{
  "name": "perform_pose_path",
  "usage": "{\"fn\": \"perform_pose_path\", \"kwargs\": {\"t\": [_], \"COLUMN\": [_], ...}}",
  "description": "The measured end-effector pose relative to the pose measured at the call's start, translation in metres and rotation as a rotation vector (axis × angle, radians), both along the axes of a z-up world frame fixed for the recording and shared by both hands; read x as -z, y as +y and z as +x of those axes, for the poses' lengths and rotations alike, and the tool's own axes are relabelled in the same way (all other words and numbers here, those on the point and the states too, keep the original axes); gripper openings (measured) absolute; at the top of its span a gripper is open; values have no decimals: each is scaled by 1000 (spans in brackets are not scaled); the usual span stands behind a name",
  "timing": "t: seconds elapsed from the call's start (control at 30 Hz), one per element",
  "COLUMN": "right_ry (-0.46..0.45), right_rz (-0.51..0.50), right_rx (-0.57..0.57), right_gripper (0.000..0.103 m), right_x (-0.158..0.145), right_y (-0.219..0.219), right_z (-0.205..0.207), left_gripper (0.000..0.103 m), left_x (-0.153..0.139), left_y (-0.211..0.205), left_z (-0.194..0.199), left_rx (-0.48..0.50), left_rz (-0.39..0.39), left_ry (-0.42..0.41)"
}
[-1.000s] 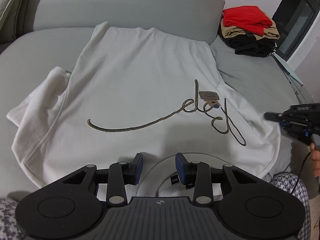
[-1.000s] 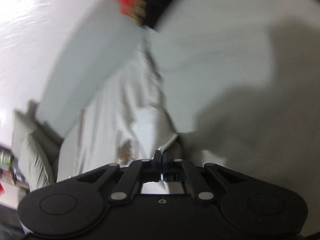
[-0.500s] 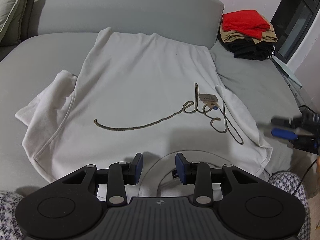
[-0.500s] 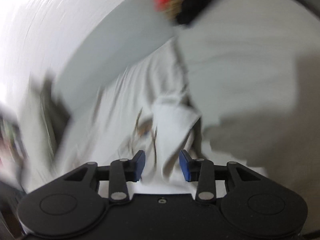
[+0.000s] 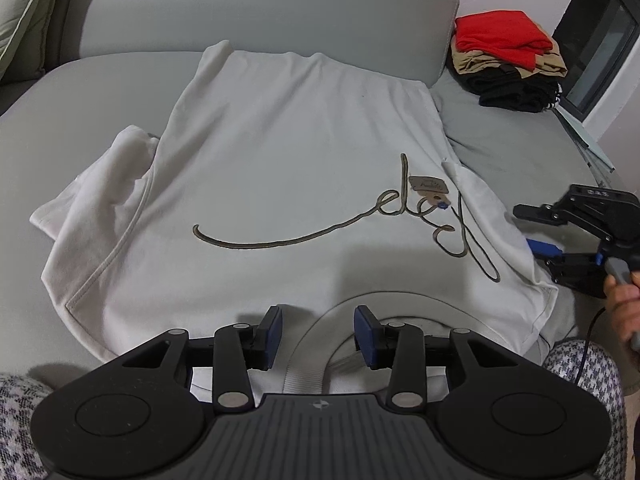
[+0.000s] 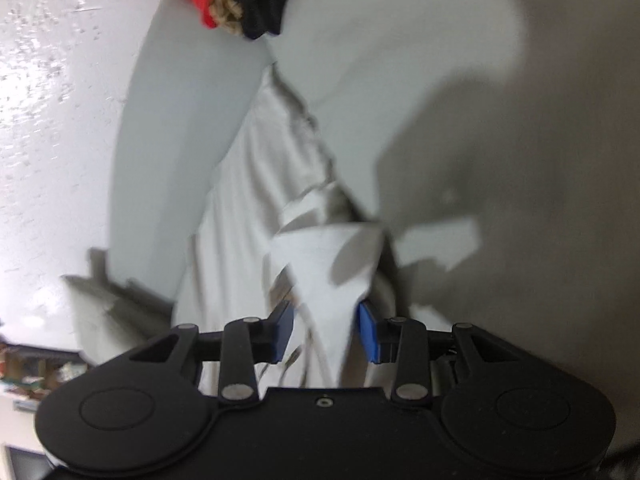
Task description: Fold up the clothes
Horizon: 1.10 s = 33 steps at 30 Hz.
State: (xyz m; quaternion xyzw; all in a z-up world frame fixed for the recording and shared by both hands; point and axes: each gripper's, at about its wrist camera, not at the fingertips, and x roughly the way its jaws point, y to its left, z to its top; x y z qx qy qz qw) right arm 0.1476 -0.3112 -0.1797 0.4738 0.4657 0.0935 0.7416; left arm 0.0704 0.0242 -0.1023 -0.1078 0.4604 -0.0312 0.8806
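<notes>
A white T-shirt with brown cursive lettering and a small tag lies spread front up on a grey sofa seat. Its collar is nearest me. My left gripper hovers open over the collar's left side, holding nothing. Off the shirt's right edge in the left wrist view, my right gripper stands open beside the right sleeve. Seen from the right wrist, that gripper is open with the folded white sleeve lying just ahead between its blue pads, not pinched.
A stack of folded clothes, red over tan over black, sits at the sofa's back right. The sofa backrest rises behind the shirt. A cushion is far left. Checked trouser knees and a hand are at the near edge.
My right gripper went from shut to open and let go of the right sleeve, which now lies folded onto the shirt's edge. My left gripper stayed open and pulled back slightly.
</notes>
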Motion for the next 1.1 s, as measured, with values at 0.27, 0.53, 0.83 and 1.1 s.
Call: {"fn": "perform_pose_path", "kwargs": {"t": [0.27, 0.53, 0.83, 1.1], "right_ry": [-77, -277, -353, -211], "right_rz": [16, -268, -657, -573], "right_rx": [76, 162, 315, 361], "right_gripper": [17, 2, 2, 9], "right_x": [13, -39, -65, -55], "right_y": [-2, -9, -28, -50], "right_z": [17, -11, -53, -54], "left_gripper": [39, 39, 39, 39], "left_x": [0, -5, -4, -5], "left_y": [3, 1, -3, 7], "left_z": [-2, -8, -12, -22], "left_rx": [-8, -4, 12, -5], "left_rz": [-3, -9, -1, 27], "left_ry": [-1, -20, -21, -27]}}
